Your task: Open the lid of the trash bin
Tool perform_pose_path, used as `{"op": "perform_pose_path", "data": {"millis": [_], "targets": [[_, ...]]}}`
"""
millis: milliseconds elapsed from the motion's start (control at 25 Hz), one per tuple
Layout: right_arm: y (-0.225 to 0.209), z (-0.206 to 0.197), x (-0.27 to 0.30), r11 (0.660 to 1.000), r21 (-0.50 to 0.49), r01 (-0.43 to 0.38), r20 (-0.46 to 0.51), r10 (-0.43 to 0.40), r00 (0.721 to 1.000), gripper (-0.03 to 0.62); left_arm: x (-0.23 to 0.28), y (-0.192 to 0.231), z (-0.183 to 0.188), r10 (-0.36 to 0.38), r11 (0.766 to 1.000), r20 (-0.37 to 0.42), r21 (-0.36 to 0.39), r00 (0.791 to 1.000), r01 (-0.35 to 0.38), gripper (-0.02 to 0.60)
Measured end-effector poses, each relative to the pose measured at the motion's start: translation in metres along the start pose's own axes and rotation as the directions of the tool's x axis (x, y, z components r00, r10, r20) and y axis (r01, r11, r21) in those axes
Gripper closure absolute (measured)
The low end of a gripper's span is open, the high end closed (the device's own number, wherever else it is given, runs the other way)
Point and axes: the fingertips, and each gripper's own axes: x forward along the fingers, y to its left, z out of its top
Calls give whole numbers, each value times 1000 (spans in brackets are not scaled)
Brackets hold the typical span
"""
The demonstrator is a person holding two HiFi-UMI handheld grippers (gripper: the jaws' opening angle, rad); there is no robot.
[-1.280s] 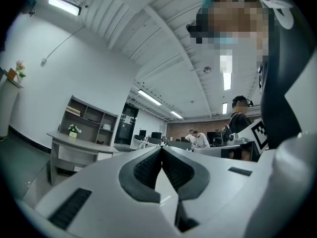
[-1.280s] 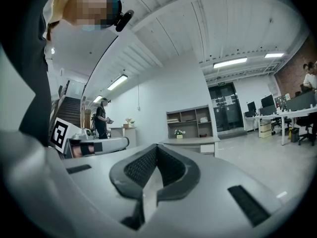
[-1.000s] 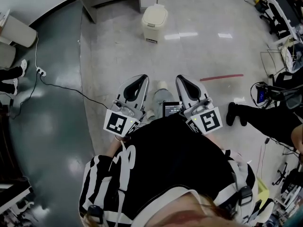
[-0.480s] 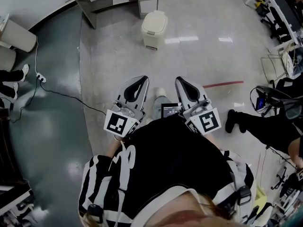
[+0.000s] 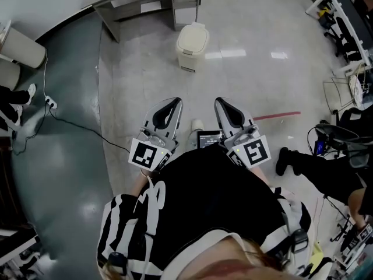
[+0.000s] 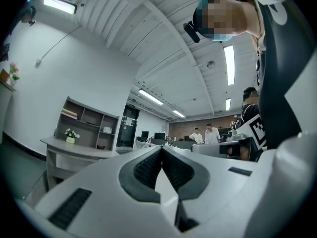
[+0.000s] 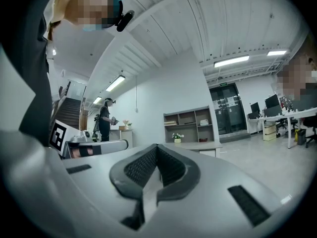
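Observation:
A cream trash bin [image 5: 192,46] with its lid down stands on the pale floor ahead, beside a grey desk [image 5: 148,3]. My left gripper [image 5: 174,102] is held in front of the body, shut with nothing between its jaws, tip pointing toward the bin but well short of it. My right gripper [image 5: 221,102] sits beside it, also shut and empty. In the left gripper view the left gripper [image 6: 161,149] shows its jaws pressed together; the right gripper [image 7: 156,148] looks the same in its own view. The bin is hidden in both gripper views.
A black cable [image 5: 76,119] runs over the dark floor at left to a socket [image 5: 50,88]. A red tape strip [image 5: 277,116] lies on the floor at right. A person's dark legs [image 5: 315,159] stretch in from the right. A shelf unit [image 7: 193,122] stands behind the desk.
The bin has come lower in the head view and looks nearer; the whole scene slid toward me. Both grippers keep the same pose, shut, in front of the body.

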Motion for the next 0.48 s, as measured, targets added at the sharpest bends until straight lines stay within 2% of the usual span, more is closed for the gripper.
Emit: {"op": "perform_pose_path", "data": {"millis": [480], "targets": [[-65, 12, 60, 1000, 6, -26, 5, 26, 1000, 589, 76, 46, 3, 18, 1000, 2, 1, 1000, -18, 577]]}}
